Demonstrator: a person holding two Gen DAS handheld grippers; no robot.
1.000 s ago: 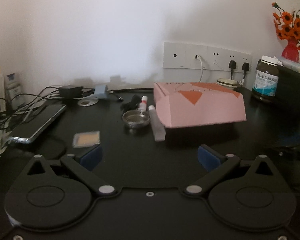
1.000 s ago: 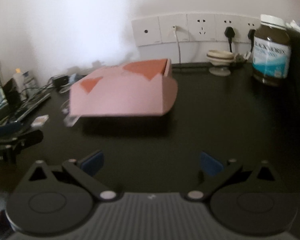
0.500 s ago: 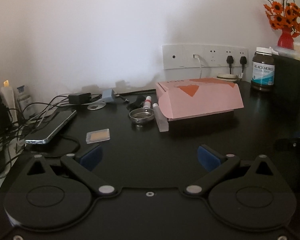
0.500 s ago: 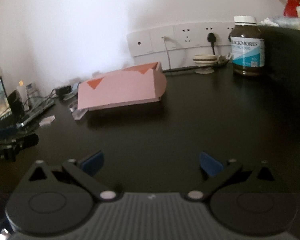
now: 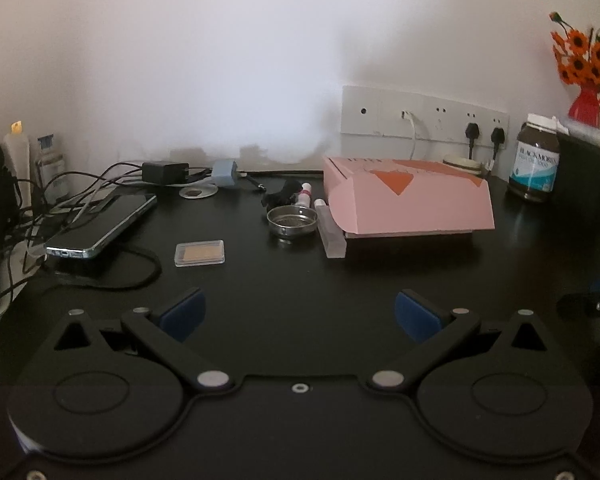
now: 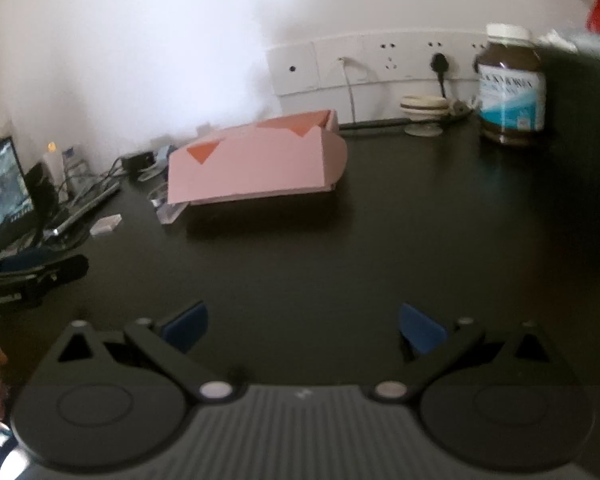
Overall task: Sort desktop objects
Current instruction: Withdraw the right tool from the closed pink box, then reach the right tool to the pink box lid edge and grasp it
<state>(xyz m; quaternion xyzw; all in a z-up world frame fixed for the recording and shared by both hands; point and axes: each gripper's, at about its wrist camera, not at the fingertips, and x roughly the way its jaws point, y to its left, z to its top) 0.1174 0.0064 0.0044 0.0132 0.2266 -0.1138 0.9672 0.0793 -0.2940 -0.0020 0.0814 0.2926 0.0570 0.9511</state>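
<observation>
Both views are pulled back from the pink cardboard box with orange triangles [image 5: 410, 204] compared with a second earlier, so more of the black desk [image 5: 300, 280] is shown before it. The left tongs [image 5: 298, 314] and right tongs [image 6: 302, 328] are held wide apart and empty. Left of the box lie a round metal dish [image 5: 292, 220], a clear tube [image 5: 331, 234] touching the box, and a small flat tan case [image 5: 200, 253]. Sorting appears not yet begun.

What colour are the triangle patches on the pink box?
Orange-red, on the pink box; it shows best in the left wrist view.
</observation>
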